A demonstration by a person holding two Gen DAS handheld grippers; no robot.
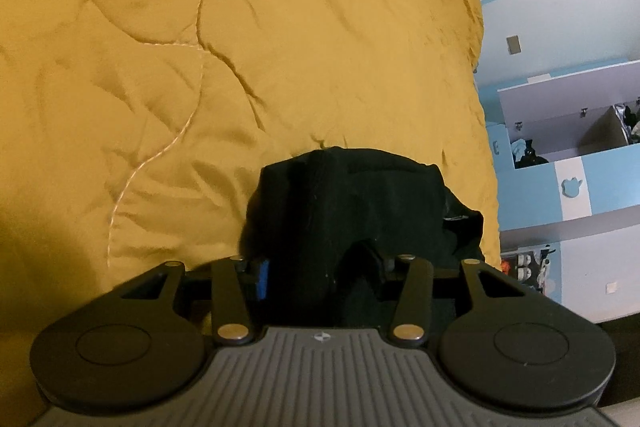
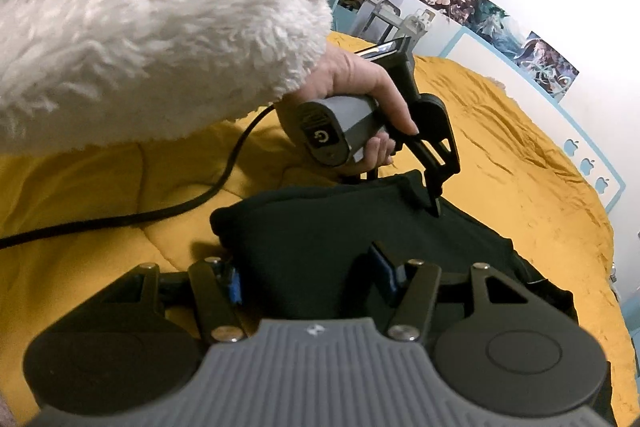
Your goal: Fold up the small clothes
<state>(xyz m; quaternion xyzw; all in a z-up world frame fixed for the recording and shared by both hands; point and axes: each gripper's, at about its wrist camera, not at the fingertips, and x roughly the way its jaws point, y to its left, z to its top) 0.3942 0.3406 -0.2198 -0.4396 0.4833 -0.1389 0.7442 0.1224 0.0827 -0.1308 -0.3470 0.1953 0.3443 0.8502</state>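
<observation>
Black garment [image 2: 320, 239] is bunched on the yellow quilt [image 2: 500, 147], with cloth sat between both sets of jaws. Left gripper [image 2: 434, 203] is seen poking its far edge, right gripper [image 2: 312, 279] at the near edge; actual clamping can't be made out for either.

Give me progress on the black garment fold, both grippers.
Done: the black garment lies bunched on the yellow quilt, already doubled over at its left edge. In hand: left gripper has its tips at the far edge; right gripper straddles the near edge, jaws apart. Left: flattening and finishing the fold.
</observation>
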